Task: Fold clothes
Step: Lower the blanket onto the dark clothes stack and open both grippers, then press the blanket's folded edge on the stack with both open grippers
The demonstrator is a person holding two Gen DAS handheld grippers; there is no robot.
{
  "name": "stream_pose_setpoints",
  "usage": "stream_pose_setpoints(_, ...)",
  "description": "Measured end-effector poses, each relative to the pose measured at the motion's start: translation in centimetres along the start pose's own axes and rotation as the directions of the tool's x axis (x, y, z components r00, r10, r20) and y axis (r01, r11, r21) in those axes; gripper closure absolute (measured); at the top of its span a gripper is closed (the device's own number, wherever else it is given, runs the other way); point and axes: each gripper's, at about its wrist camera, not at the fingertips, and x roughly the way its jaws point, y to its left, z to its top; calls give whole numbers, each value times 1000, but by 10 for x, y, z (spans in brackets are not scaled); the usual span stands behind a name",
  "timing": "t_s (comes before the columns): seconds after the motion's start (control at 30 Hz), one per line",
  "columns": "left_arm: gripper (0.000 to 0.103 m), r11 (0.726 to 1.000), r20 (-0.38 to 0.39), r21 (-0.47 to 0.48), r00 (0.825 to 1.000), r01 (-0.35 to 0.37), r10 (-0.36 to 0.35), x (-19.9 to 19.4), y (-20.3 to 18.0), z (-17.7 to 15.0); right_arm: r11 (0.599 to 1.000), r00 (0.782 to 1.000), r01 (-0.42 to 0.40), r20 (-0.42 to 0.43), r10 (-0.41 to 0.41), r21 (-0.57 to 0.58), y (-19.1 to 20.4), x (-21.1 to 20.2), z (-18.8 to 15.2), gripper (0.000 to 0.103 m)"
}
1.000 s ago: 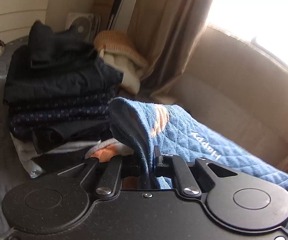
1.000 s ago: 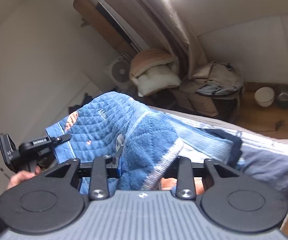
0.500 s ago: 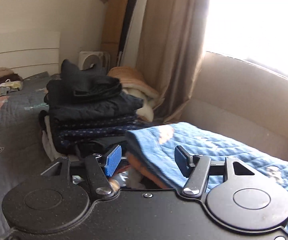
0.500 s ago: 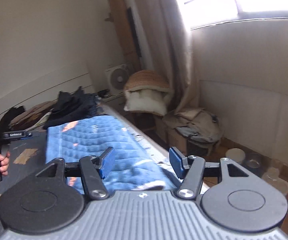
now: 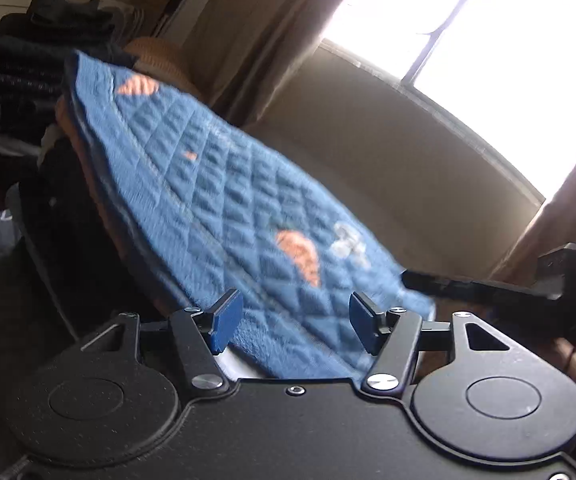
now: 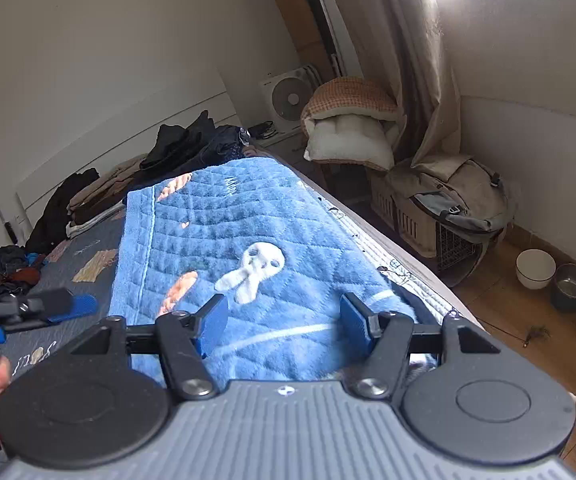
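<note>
Blue blanket (image 6: 247, 220), dark clothes pile (image 6: 191, 144) behind

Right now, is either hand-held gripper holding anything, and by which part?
Nothing is held. The blue quilted towel lies flat; left hand-held gripper open, right hand-held gripper opening.

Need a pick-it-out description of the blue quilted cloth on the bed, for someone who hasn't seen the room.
Start at the bed along the white wall, by the curtained window. Near its window-side edge, in front of the pile of dark folded clothes, lies the blue quilted cloth. It is the only bright blue piece, diamond-stitched, with a white bunny and orange carrots on it.
</note>
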Motion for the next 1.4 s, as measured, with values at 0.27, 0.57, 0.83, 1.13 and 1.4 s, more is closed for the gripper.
stream_pose_setpoints(0.27, 46, 992, 105, 101, 993, -71, 60, -31, -30, -8, 999, 999, 22, 44, -20, -36, 3, -36, 17, 40)
stream_pose_setpoints(0.57, 46, 982, 108, 146, 988, -121, 106, -54, -62, -29, 980, 999, -12, -36, 5, -201, 36, 1, -3, 41)
stream_pose_setpoints(0.83, 46, 970, 105, 146, 978, -194, 180, -71, -64, -33, 983, 998, 3, -66, -15, -183, 6, -20, -12, 41)
stream_pose_setpoints(1.13, 39, 955, 150, 171, 965, -240, 216, -92, -85, -31, 979, 996, -90, -15, 89, -184, 24, -25, 54, 37)
stream_pose_setpoints(1.4, 37, 932, 147, 153, 941, -327, 306, -98, -84, -23, 965, 993, -50, -118, 20, -256, 47, 60, 44, 37)
